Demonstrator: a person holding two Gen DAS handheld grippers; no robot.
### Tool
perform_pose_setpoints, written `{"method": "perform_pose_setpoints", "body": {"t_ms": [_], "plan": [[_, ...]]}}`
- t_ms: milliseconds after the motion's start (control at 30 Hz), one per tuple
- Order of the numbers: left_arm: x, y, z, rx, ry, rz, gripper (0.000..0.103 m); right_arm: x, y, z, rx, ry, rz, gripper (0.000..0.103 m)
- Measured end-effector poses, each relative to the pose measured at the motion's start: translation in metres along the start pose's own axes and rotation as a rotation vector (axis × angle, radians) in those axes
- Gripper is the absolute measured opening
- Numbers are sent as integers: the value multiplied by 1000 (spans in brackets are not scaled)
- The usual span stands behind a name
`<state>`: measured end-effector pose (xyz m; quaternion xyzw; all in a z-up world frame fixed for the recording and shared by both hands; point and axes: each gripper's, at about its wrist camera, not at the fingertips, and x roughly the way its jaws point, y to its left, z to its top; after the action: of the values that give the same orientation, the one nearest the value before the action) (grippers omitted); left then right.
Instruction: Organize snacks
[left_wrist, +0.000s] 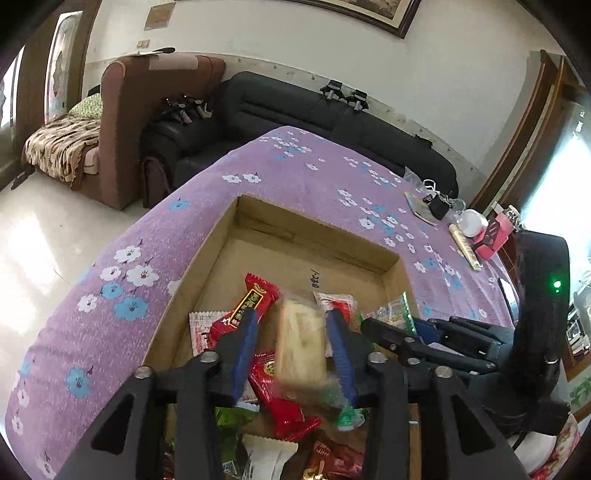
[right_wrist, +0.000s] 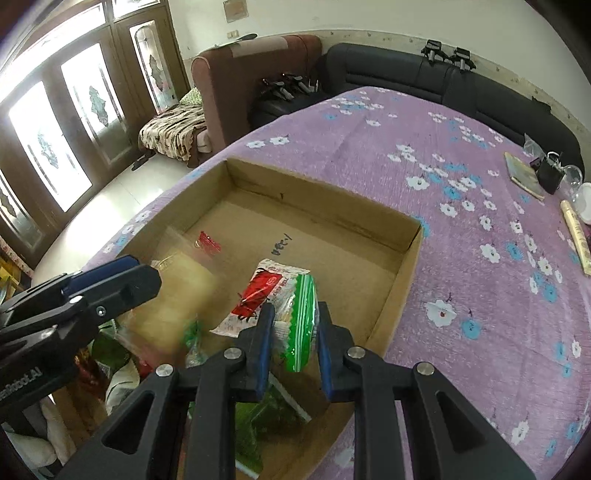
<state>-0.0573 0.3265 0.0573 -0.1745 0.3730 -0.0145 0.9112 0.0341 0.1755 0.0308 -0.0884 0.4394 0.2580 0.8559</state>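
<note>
Left gripper (left_wrist: 291, 332) jaws apart – blurred beige snack (left_wrist: 301, 343) between, loose, over cardboard box (left_wrist: 317, 221). Right gripper (right_wrist: 293, 332) clamps green-edged packet (right_wrist: 301, 317) – box's 5 o'clock corner.

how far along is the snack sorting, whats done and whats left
Done: several packets already lie in the near end of the cardboard box, among them a red packet. In hand: a pale snack bar, blurred, sits between the left gripper jaws, which look clear of it; the right gripper is shut on a green-edged packet above the box. Left: placing both; the far end of the box is bare.
</note>
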Motion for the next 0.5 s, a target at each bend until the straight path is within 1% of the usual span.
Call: {"method": "perform_pose_setpoints", "body": {"t_ms": [33,100,200,267,300,367,467,500], "plan": [[-1,-1,0,3,-6,9,53,1,0,0,2,-1,4,21],[-3,-1,0,5,-19,32,63,1,-1,0,12,-6,14,22],[-11,-4,-1,12,-46,62,69,-4,-2,-1,29,-28,41,23],[-16,-6,-2,19,-62,82,74,-10,-2,-1,31,-44,48,26],[-20,-8,-2,25,-74,91,74,-14,-1,-2,30,-54,48,28],[-27,-13,-4,37,-90,104,74,-25,0,-4,28,-81,48,29],[-39,-21,-7,58,-117,127,79,-40,0,-7,27,-110,55,29],[-44,-25,-8,69,-130,139,80,-45,0,-9,28,-117,57,31]]}}
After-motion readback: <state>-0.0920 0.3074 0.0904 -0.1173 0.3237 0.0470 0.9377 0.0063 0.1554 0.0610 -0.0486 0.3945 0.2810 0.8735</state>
